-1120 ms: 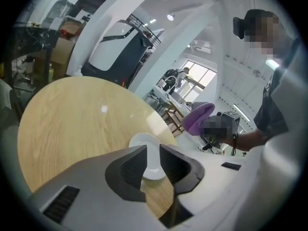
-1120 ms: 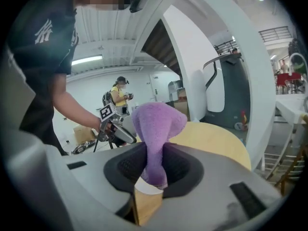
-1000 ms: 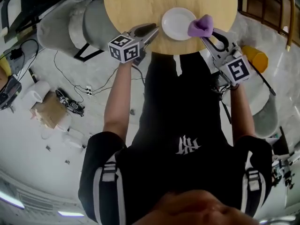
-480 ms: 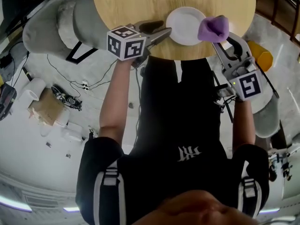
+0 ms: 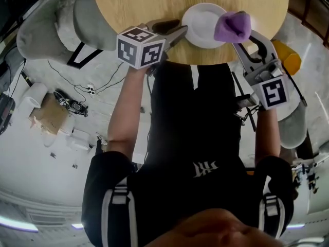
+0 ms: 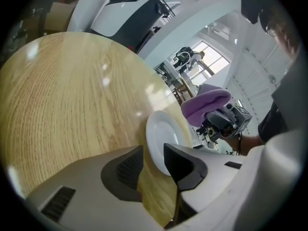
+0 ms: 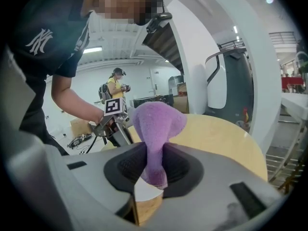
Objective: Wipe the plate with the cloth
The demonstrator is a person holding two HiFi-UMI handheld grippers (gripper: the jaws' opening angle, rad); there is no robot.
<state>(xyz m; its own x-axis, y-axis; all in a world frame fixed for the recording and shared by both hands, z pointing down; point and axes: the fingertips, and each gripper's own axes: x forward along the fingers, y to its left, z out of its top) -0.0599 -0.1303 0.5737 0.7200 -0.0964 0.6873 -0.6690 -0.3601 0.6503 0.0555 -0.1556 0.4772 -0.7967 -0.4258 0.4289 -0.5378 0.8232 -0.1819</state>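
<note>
Left gripper (image 5: pixel 174 30), at the front left of the round wooden table (image 5: pixel 133 4): jaws apart, having just been closing. The near rim of the white plate (image 5: pixel 200 19) shows at the mouth of the gap, and no pad is seen pressing on it. Centre: the plate lies flat near the table's front edge, between the two grippers. Right gripper (image 5: pixel 241 37): jaws clamped on the waist of the purple cloth (image 5: pixel 232 25), whose bunched head stands over the plate's right rim; contact with the plate cannot be told. Governing relation: the plate's bare face lies left of the cloth, toward the left gripper. The right hand would therefore sweep inward, probably with the left steadying the opposite rim.
</note>
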